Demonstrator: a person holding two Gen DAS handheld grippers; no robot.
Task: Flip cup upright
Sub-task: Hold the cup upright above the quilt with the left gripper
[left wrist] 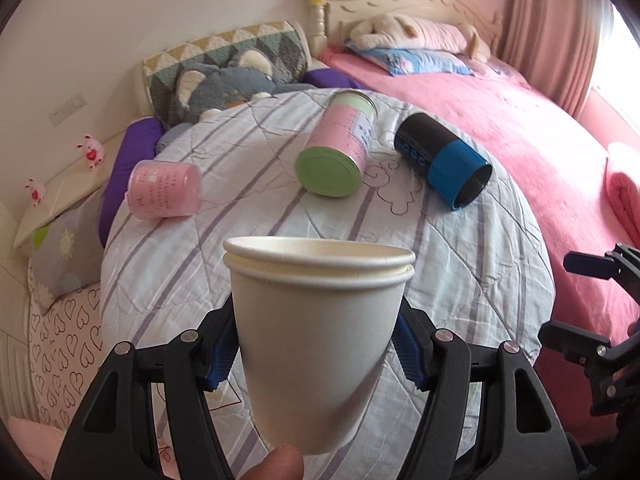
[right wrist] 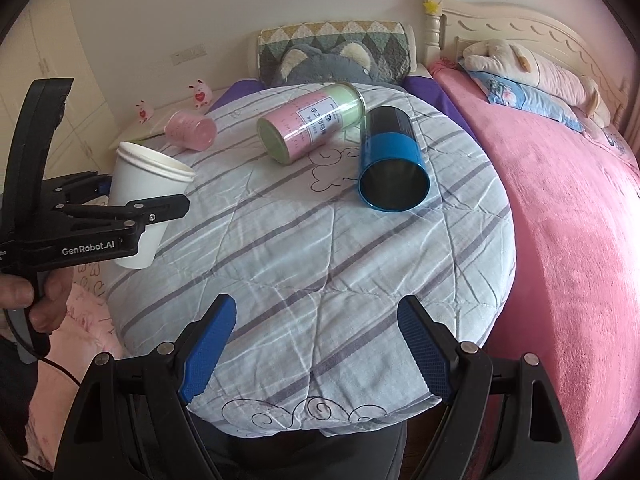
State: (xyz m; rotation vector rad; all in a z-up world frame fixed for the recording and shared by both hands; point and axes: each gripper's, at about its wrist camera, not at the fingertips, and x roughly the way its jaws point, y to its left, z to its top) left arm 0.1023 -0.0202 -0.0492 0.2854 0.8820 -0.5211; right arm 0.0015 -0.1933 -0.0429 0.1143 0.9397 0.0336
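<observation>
A white paper cup (left wrist: pixel 316 344), two nested, is held mouth up in my left gripper (left wrist: pixel 316 354), whose blue pads press its sides. In the right wrist view the same cup (right wrist: pixel 146 184) hangs upright in the air, in the left gripper (right wrist: pixel 120 206), over the left edge of the striped quilt (right wrist: pixel 304 248). My right gripper (right wrist: pixel 316 352) is open and empty above the quilt's near edge. It shows at the right edge of the left wrist view (left wrist: pixel 600 320).
On the quilt lie a blue and black cup (right wrist: pixel 390 164) with its mouth toward me, a pink and green canister (right wrist: pixel 310 122), and a small pink cup (right wrist: pixel 192 130) at the far left. A pink bed (right wrist: pixel 580 240) lies to the right. Plush toys and pillows sit behind.
</observation>
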